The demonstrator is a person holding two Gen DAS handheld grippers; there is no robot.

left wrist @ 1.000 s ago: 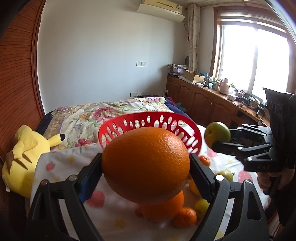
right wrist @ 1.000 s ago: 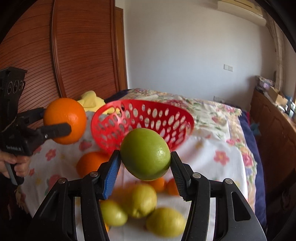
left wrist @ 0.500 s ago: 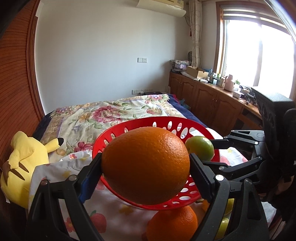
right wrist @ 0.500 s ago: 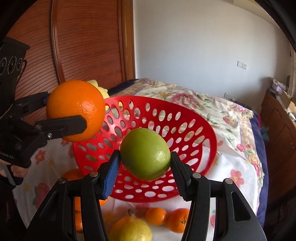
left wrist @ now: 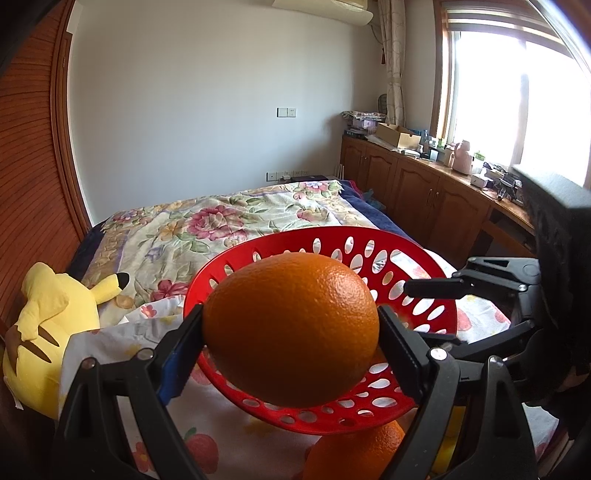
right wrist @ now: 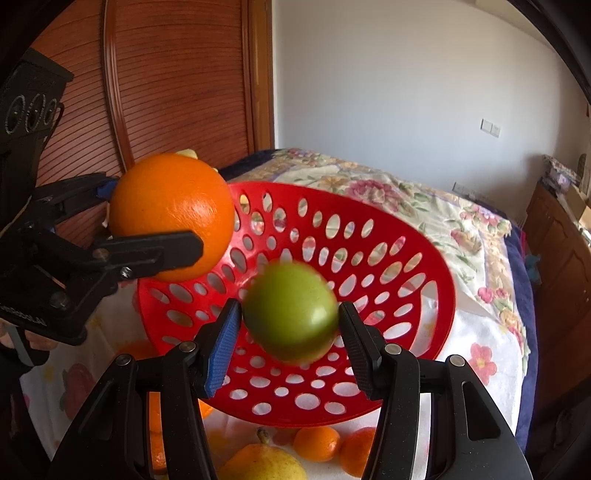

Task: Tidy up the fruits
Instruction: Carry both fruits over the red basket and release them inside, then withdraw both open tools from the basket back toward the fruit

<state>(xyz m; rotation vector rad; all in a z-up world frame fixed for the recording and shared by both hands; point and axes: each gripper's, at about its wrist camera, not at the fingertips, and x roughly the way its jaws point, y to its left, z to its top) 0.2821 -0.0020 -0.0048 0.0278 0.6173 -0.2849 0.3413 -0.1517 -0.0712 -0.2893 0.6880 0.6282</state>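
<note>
Plush (left wrist: 51,325): yellow, lying at the bed's left edge, beside the white cloth.
Quilt (left wrist: 236,221): floral, spread over the bed; a dark blue border shows along its right side.
Cloth (right wrist: 480,332): white with a fruit and flower print, laid over the near part of the bed.
Wardrobe (right wrist: 177,85): brown slatted wood, left of the bed.
Wall (left wrist: 207,92): plain white, with a switch (left wrist: 286,112) and low sockets (left wrist: 286,173).
Air conditioner (left wrist: 321,5): high on the wall.
Cabinets (left wrist: 424,195): wooden, under the window (left wrist: 517,92), top cluttered with small items.
Curtain (left wrist: 393,55): pale, bunched left of the window.
</note>
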